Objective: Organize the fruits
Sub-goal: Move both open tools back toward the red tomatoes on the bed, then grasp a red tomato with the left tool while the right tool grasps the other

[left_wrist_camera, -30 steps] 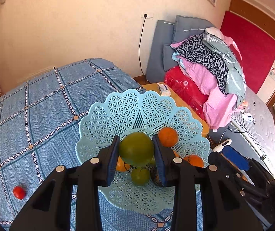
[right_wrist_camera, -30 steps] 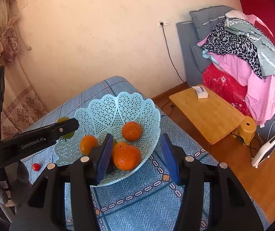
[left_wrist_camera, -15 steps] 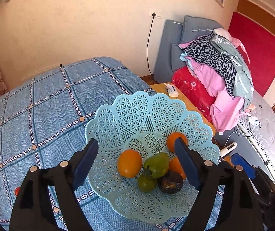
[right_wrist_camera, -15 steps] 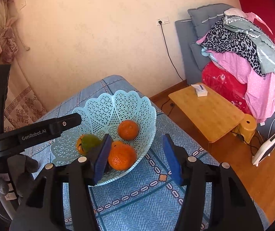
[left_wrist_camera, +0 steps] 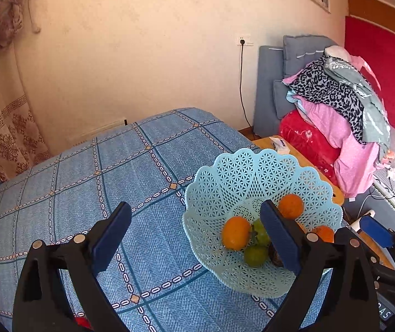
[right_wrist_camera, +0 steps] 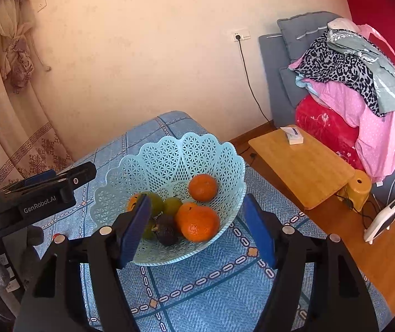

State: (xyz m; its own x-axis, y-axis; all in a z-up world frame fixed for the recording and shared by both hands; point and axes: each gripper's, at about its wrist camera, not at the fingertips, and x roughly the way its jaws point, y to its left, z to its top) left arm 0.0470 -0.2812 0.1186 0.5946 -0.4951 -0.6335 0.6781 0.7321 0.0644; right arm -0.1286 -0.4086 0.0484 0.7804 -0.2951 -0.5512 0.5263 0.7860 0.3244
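Note:
A light blue lattice basket stands on the blue patterned bedspread. It holds several fruits: oranges, a green pear, a small green fruit and a dark fruit. My left gripper is open and empty, above the bedspread just left of the basket. My right gripper is open and empty, hovering at the basket's near rim. A small red fruit lies on the bedspread at the lower edge, partly hidden by my left gripper.
A low wooden table with a small white box stands right of the bed. A pile of clothes lies on a grey sofa beyond. The wall and a curtain are behind.
My left gripper opened and let the green pear fall into the basket, then drew back to the left. My right gripper stayed open near the basket's rim.

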